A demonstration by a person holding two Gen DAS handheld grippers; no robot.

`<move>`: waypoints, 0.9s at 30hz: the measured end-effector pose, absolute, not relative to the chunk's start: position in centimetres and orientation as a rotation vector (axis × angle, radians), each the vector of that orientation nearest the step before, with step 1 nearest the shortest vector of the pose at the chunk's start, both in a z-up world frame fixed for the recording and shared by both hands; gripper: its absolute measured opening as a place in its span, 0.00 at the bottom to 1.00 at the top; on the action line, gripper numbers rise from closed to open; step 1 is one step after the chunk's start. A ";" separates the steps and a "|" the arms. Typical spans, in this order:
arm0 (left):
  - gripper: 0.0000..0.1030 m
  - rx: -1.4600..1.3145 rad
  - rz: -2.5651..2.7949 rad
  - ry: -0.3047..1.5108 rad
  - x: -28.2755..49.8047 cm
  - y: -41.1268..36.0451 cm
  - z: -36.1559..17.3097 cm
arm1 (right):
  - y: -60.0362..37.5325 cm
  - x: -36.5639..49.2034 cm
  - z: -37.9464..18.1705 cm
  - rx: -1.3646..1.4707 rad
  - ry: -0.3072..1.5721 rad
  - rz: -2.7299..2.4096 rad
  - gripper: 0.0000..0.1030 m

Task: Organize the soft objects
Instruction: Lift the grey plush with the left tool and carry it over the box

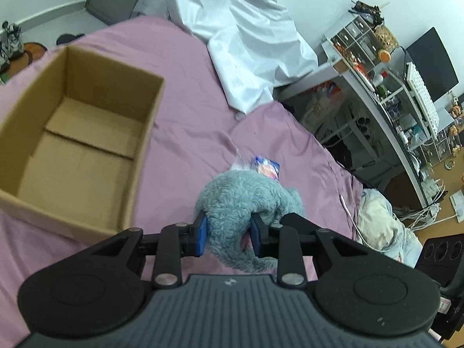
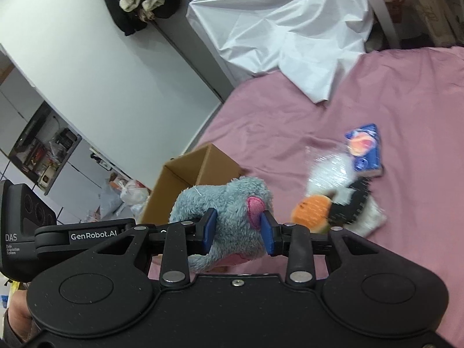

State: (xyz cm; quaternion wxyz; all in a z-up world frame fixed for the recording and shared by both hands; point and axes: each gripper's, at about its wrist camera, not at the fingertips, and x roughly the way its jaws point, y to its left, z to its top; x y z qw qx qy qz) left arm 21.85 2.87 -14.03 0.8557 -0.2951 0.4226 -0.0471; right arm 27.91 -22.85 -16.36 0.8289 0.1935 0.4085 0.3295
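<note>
Both grippers hold one grey-blue plush toy above the pink bed. My left gripper [image 1: 227,230] is shut on its furry body [image 1: 246,197]. My right gripper [image 2: 238,229] is shut on its head end with a pink ear [image 2: 229,203]. An open, empty cardboard box [image 1: 75,145] stands on the bed to the left of the left gripper; its corner shows behind the toy in the right wrist view [image 2: 191,174]. A black, white and orange plush toy [image 2: 333,203] and a blue packet [image 2: 365,150] lie on the bed right of the right gripper.
A crumpled white sheet [image 1: 246,43] lies at the head of the pink bed [image 1: 188,101]. A cluttered desk with shelves and a monitor [image 1: 391,87] stands to the right of the bed. A bundle of bedding [image 1: 382,220] lies by the bed's right edge.
</note>
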 end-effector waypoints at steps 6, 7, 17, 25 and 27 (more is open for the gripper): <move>0.28 -0.612 -0.079 0.870 22.2 4.8 -13.3 | -20.7 28.6 -15.9 0.386 0.857 0.725 0.34; 0.28 -0.609 -0.074 0.869 22.3 5.0 -13.2 | -20.4 28.6 -15.8 0.383 0.856 0.728 0.34; 0.27 -0.592 0.020 0.854 22.1 8.8 -12.6 | -16.4 29.7 -16.1 0.377 0.873 0.819 0.34; 0.27 -0.588 0.103 0.859 21.1 11.2 -12.7 | -13.1 29.7 -16.5 0.373 0.894 0.882 0.37; 0.26 -0.590 0.122 0.861 20.9 11.8 -12.8 | -12.6 29.6 -16.5 0.385 0.896 0.892 0.39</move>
